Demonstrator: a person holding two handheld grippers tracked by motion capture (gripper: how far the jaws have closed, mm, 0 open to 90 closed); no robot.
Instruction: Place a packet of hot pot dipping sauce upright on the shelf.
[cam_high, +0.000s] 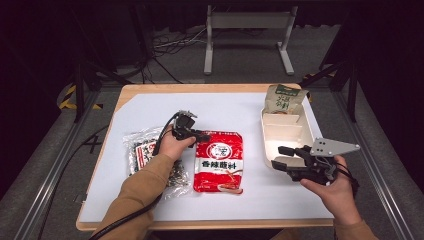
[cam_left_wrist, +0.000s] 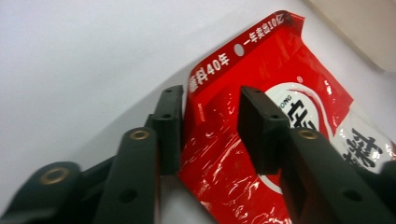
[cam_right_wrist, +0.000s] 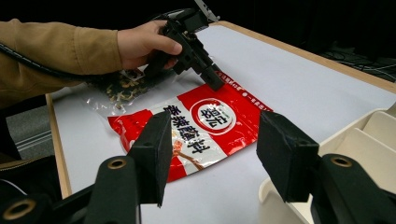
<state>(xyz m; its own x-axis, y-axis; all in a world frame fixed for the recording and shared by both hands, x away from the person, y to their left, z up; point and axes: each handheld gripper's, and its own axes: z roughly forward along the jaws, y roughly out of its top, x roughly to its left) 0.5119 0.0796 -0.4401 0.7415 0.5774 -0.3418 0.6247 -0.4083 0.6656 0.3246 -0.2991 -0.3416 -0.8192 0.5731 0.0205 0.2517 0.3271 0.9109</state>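
Note:
A red seasoning packet (cam_high: 219, 162) lies flat at the middle of the white table. My left gripper (cam_high: 203, 135) reaches its far left corner from the left. In the left gripper view that gripper (cam_left_wrist: 210, 112) is open, with the corner of the red packet (cam_left_wrist: 224, 154) between its jaws. My right gripper (cam_high: 276, 157) is open and holds nothing, hovering at the near left corner of a cream compartment tray (cam_high: 263, 135). From the right gripper (cam_right_wrist: 210, 140) I see the red packet (cam_right_wrist: 205, 121) ahead and the left gripper (cam_right_wrist: 214, 80) at its far edge.
A clear packet of dark contents (cam_high: 145, 152) lies under the left forearm, left of the red packet. A green and beige packet (cam_high: 284, 99) stands at the tray's far end. The white sheet (cam_high: 240, 112) is bare behind the packets. The wooden table edge (cam_high: 200, 224) runs along the front.

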